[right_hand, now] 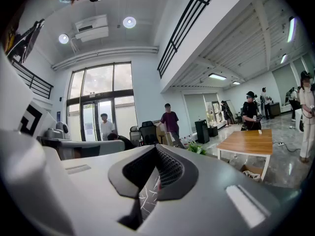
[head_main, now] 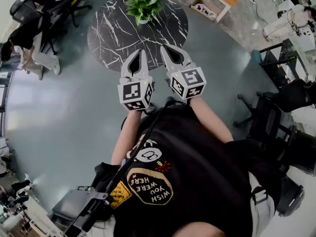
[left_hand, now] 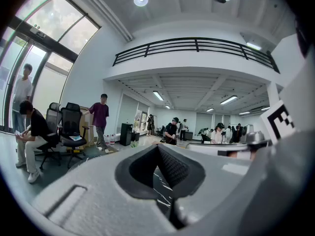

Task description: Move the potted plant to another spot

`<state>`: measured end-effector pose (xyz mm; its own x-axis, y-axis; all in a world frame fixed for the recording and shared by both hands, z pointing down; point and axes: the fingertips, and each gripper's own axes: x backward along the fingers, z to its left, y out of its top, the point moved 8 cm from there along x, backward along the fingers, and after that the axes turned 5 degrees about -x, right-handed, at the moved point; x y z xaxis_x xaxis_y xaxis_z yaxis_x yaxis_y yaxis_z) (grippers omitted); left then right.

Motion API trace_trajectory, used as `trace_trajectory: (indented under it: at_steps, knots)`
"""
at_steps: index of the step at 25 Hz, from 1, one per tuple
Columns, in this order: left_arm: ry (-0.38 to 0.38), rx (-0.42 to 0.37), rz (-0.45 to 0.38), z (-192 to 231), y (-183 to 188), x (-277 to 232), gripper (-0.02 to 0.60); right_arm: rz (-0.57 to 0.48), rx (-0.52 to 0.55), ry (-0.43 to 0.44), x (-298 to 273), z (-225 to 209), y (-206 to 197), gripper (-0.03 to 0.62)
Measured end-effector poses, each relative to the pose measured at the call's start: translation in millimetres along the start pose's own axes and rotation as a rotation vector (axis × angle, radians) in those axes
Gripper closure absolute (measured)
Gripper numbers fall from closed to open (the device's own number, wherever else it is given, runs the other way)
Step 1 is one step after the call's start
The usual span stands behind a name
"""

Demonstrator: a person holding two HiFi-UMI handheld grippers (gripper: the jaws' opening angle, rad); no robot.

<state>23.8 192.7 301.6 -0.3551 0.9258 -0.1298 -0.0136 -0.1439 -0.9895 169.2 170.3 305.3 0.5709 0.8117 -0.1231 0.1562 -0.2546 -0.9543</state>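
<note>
While potted plant (head_main: 144, 6) is sitting on far side of round black marble table (head_main: 111, 36), left gripper (head_main: 141, 53) and right gripper (head_main: 164, 49) are hovering side by side over near edge, well apart from plant, each pressing jaws together on nothing.

Leafy green potted plant (head_main: 144, 5) on the round black marble table with white veins (head_main: 111, 36)
I see it standing upright, its pointed leaves fanning out over a small pale pot. It sits on the tabletop close to the table's far edge from me, slightly right of the table's middle.
</note>
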Motion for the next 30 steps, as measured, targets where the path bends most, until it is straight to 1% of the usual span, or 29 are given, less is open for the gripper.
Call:
trace_trajectory:
  at_steps: [4,16,20,22,27,30]
  knots:
    - [-0.001,-0.007,-0.002,2.7,0.0,-0.8,0.578,0.000,0.004,-0.001,-2.8,1.7,-1.8,0.592]
    - [0.013,0.010,0.011,10.3,-4.2,-1.3,0.578,0.018,0.008,-0.014,-7.4,0.7,-4.4,0.592]
    - [0.010,0.011,0.020,16.1,-8.2,-1.9,0.578,0.004,-0.025,-0.011,-11.3,0.5,-9.3,0.592]
    - [0.004,0.008,0.028,22.2,-11.4,-3.0,0.578,0.000,-0.038,-0.014,-15.9,1.8,-13.1,0.591]
    - [-0.026,0.000,0.038,43.2,-21.7,-11.1,0.578,0.032,-0.011,-0.042,-37.0,10.8,-26.7,0.586]
    - [-0.047,-0.003,0.041,53.0,-23.9,-15.9,0.578,0.043,-0.013,-0.053,-49.0,17.7,-31.5,0.591]
